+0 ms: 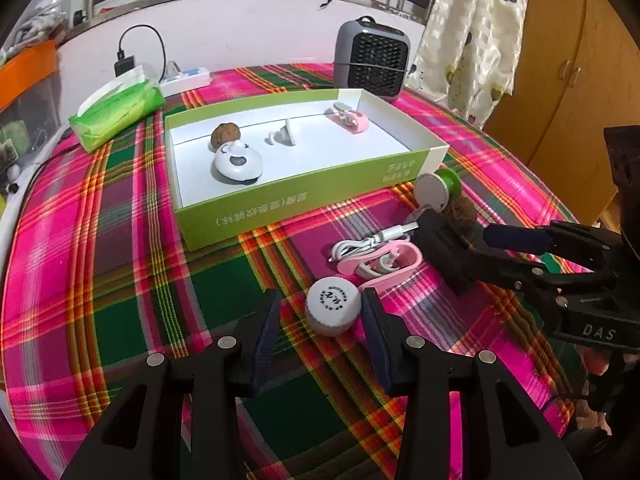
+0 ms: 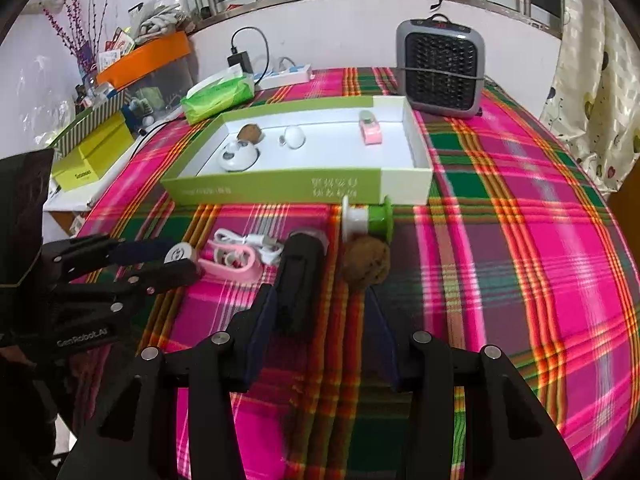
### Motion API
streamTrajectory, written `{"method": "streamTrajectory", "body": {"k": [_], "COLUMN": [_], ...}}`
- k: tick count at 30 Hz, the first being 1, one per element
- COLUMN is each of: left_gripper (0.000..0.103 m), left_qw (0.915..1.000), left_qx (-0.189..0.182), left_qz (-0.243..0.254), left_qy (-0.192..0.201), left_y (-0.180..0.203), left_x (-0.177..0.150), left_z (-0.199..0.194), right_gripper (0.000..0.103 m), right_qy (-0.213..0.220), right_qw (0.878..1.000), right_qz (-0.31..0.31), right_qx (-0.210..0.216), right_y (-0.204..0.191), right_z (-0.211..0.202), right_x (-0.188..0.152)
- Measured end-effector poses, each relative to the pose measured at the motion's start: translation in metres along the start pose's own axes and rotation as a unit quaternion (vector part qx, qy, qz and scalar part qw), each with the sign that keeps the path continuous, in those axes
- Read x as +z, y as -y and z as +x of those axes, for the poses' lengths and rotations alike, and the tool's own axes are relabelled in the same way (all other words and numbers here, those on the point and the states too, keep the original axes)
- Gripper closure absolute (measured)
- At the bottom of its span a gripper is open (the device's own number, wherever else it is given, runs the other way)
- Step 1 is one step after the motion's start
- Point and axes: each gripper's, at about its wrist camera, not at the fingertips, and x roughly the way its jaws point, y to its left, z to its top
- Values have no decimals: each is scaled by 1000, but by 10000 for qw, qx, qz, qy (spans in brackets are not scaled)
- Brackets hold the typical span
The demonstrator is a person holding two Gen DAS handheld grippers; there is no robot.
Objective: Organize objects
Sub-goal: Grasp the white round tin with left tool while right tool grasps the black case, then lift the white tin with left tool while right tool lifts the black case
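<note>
Cap (image 1: pixel 330 309) between left tool (image 1: pixel 320 312) fingers (untouched)

A grey fan heater (image 1: pixel 373 60) stands at upper centre of the left wrist view, on the plaid tablecloth (image 1: pixel 120 240). A green tissue pack (image 1: pixel 118 110) lies upper left, a white power strip (image 1: pixel 186 79) just behind it.

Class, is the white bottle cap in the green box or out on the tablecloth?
Out: the white bottle cap lies on the tablecloth, outside the green box.

I see a white round printed bottle cap (image 1: pixel 330 310) lying flat on the plaid counter (image 1: pixel 120 240), beside a pink clip (image 1: pixel 384 266) holding a coiled white cable (image 1: pixel 360 246).
</note>
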Motion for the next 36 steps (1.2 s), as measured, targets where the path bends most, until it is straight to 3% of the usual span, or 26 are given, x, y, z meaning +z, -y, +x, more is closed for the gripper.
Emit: {"method": "streamTrajectory", "body": {"k": [16, 25, 36], "left_gripper": [64, 64, 64], "left_qw": [9998, 9997, 9996], "left_qx": [142, 213, 205], "left_qz": [-117, -107, -194], "left_qy": [10, 41, 53], "left_y": [-12, -12, -16], "left_x": [2, 5, 5], "left_z": [2, 5, 5], "right_gripper": [56, 56, 56], "right_qy": [-236, -196, -119], "right_qw": [9991, 9971, 9974], "right_qz": [-341, -650, -611], "right_qx": [-60, -340, -355], "right_y": [-13, -17, -17], "right_z": [20, 25, 25], "right_x": [5, 7, 6]}}
